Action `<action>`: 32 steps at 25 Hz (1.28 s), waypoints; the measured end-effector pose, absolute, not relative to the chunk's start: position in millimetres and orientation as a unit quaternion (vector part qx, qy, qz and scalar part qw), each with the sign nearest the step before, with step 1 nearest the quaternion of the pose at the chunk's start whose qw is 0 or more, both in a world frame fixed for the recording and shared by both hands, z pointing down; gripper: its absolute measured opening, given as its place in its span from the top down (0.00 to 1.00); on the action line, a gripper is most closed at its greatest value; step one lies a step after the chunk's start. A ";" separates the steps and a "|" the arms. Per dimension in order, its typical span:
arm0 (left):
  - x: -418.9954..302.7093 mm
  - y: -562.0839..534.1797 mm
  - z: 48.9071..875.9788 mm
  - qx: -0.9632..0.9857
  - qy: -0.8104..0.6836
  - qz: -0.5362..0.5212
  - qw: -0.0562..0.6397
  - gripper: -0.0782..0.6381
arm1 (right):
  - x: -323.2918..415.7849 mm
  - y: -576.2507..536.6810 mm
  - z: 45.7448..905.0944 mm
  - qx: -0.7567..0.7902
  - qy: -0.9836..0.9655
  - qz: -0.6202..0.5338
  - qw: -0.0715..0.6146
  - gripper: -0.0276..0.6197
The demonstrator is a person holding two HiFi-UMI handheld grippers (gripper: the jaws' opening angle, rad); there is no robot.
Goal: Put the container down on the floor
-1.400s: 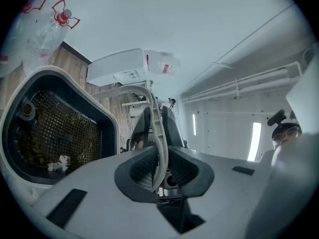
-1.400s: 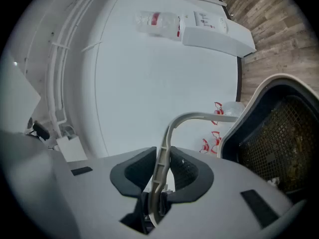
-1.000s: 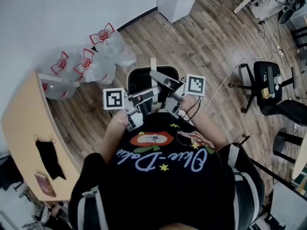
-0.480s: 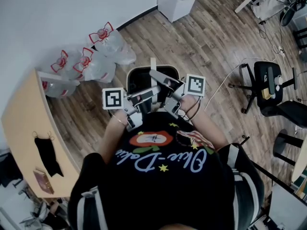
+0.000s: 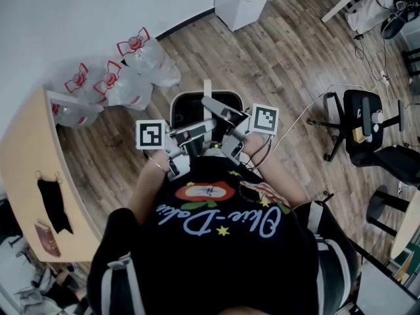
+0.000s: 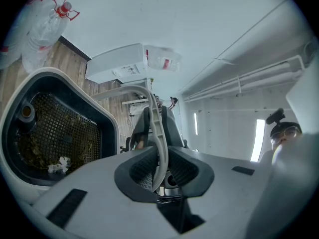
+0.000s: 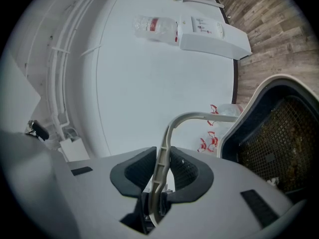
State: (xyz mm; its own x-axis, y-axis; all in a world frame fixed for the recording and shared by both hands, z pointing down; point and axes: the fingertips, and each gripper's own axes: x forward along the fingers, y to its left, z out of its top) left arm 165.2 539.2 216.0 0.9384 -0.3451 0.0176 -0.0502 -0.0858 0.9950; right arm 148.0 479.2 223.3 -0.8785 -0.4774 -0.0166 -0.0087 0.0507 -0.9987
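Grey-rimmed container (image 5: 197,105), dark mesh inside, held up before the person's torso over the wood floor (image 5: 295,58). Left gripper (image 6: 159,166) and right gripper (image 7: 160,172) each clamp its pale handle (image 6: 158,128).

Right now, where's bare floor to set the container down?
Best patch: bare wood floor ahead-right of the container, bordered by the white cabinet and the office chair. A cable lies along its chair side. Left is crowded: bagged bottles against the wall, then the desk.
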 end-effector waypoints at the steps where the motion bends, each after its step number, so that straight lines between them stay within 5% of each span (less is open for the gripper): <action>1: 158.6 542.7 215.7 0.730 -0.134 -0.115 0.661 0.82 | 141.9 483.0 223.2 -0.175 0.705 -0.666 0.170 0.84; 32: 168.9 444.3 224.6 0.724 -0.085 -0.111 0.676 0.82 | 158.8 382.7 232.6 -0.241 0.702 -0.644 0.183 0.84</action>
State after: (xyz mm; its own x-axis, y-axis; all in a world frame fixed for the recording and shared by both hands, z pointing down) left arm 168.9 444.3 224.6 0.9610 -0.2728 -0.0451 0.0262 -0.0726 0.9970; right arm 158.8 382.7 232.6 -0.8168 -0.5745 0.0532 -0.1021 0.0532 -0.9933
